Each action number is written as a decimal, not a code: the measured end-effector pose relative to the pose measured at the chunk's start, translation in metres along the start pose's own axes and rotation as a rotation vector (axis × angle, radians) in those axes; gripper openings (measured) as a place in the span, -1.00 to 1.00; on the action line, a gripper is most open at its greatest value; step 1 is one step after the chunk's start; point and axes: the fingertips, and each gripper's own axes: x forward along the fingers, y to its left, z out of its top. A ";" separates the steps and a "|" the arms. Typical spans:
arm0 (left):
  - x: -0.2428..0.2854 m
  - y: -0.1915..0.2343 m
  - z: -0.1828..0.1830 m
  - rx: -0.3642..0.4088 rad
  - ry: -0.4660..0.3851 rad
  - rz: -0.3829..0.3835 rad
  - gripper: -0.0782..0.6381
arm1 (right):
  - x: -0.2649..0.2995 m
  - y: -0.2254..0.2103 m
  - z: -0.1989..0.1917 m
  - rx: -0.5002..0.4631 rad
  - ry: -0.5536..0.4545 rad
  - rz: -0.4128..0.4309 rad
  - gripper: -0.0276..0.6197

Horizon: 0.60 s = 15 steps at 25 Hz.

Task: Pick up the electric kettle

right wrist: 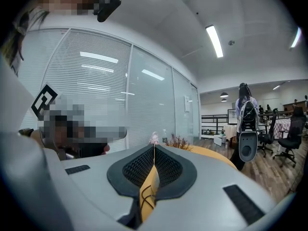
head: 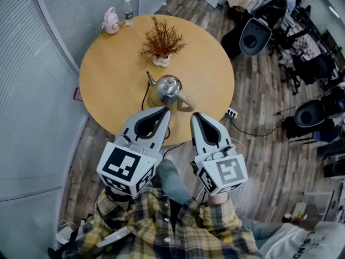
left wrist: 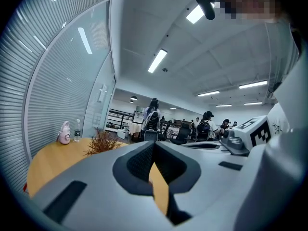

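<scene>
1. The electric kettle (head: 168, 89), silver with a domed lid, stands upright on the near half of a round wooden table (head: 108, 74), close to the near edge. Its spout points to the far left and its handle to the near right.
2. A dark cord (head: 144, 99) curves over the tabletop at the kettle's left side.
3. Beyond the kettle, near the table's middle, is a dried plant (head: 161, 43) in a small white pot. A pink bottle (head: 111, 21) and a clear water bottle (head: 128, 11) stand together at the far left rim.
4. The left gripper (head: 165, 111) lies level over the table's near edge, with its tip just short of the kettle. In the left gripper view its jaws meet at the tip with nothing between them.
5. The right gripper (head: 195, 116) lies beside it, pointing the same way, its tip near the kettle's handle. Its jaws are closed and empty; through the slit below the pads only tabletop and cord show.
6. The two grippers are side by side with a narrow gap between them, held out from a person in a plaid shirt (head: 161, 231).
7. A glass wall (head: 48, 31) with blinds curves close round the table's left side.
8. To the right is open wood floor (head: 259, 90) with a power strip (head: 232, 113) just off the table's edge, and office chairs (head: 257, 34) farther out.
</scene>
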 end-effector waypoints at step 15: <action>0.102 0.023 0.028 0.007 -0.037 0.124 -0.77 | 0.057 -0.082 0.008 -0.034 0.025 0.139 -0.82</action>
